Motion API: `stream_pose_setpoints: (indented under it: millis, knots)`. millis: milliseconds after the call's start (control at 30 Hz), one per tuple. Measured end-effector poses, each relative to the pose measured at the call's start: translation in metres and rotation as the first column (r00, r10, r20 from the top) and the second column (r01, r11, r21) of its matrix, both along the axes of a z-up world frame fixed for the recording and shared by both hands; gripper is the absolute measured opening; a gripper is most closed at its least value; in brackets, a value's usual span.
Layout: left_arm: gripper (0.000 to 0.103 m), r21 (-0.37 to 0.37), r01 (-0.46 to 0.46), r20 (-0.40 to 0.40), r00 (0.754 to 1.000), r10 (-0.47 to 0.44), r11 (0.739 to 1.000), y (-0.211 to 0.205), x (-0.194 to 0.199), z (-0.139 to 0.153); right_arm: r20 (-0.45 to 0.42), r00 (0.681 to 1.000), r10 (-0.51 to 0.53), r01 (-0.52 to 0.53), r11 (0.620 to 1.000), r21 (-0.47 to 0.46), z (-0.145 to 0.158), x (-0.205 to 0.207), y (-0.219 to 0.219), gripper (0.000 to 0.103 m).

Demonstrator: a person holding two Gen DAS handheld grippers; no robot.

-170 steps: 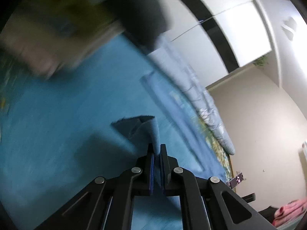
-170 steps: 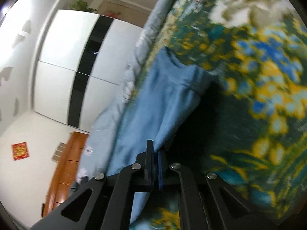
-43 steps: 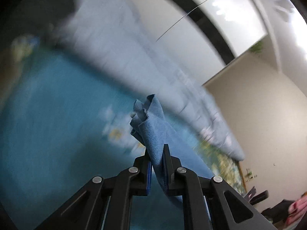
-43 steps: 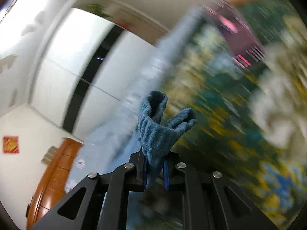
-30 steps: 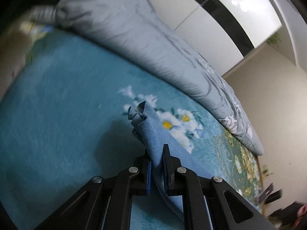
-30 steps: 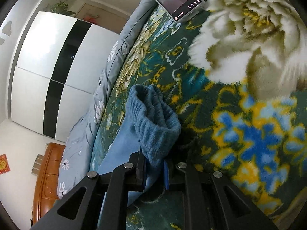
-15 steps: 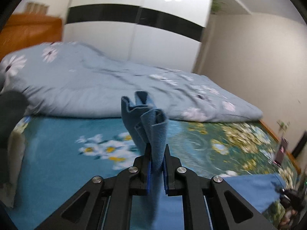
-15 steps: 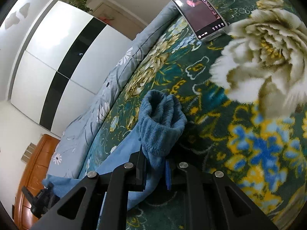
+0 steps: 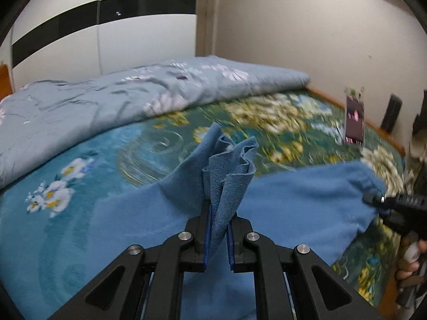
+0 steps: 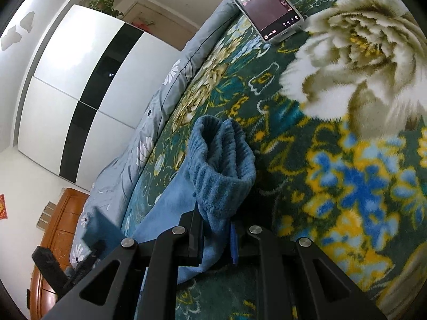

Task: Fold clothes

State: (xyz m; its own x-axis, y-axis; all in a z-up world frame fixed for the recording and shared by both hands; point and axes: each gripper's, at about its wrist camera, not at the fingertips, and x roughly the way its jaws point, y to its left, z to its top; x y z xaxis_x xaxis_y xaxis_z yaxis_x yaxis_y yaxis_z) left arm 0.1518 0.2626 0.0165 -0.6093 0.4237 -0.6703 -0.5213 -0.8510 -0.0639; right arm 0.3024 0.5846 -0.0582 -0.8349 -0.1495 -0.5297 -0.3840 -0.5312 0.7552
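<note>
Plainly the blue fleece garment [image 9: 293, 202] is soft, light and limp (it sags between holds), so the left gripper [image 9: 218, 221] pinching its bunched raw edge and the right gripper [image 10: 216, 229] clamped on its ribbed cuff [image 10: 221, 160] look like good holds.

Two black two-finger grippers are working here, the left gripper [image 9: 218, 229] near the middle of the bed and the right gripper [image 10: 214, 236] out at its right side. One blue fleece garment [image 9: 293, 200] is lying across one floral blanket [image 9: 88, 165]. One grey quilt [image 9: 106, 101] is bunching along the far side, one phone [image 10: 263, 6] is standing at the far right, and one wardrobe [image 9: 106, 26] is filling the far wall.
</note>
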Motion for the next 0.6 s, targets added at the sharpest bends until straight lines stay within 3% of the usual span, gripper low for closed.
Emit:
stream_pose_setpoints:
  millis: [267, 333, 433, 467, 600]
  knots:
    - [0.014, -0.118, 0.091, 0.044, 0.995, -0.086, 0.989, 0.046, 0.014, -0.044, 0.007, 1.0, -0.005, 0.005, 1.0, 0.004, -0.001, 0.0, -0.002, 0.017]
    - [0.022, -0.116, 0.105, 0.047, 0.994, -0.1, 0.988, 0.048, 0.015, -0.049, 0.01, 1.0, -0.011, 0.011, 1.0, 0.0, -0.002, 0.0, -0.001, 0.017]
    - [0.056, -0.085, 0.172, 0.065, 0.984, -0.166, 0.982, 0.053, 0.023, -0.049, 0.017, 1.0, -0.019, 0.019, 1.0, 0.002, -0.003, 0.0, -0.001, 0.017]
    - [0.062, -0.074, 0.202, 0.071, 0.978, -0.197, 0.977, 0.055, 0.027, -0.048, 0.019, 1.0, -0.022, 0.022, 1.0, 0.003, -0.003, 0.0, 0.0, 0.017]
    - [0.062, -0.048, 0.245, 0.063, 0.968, -0.242, 0.968, 0.049, 0.037, -0.039, 0.025, 0.998, -0.051, 0.051, 0.999, 0.006, 0.0, 0.003, 0.001, 0.018]
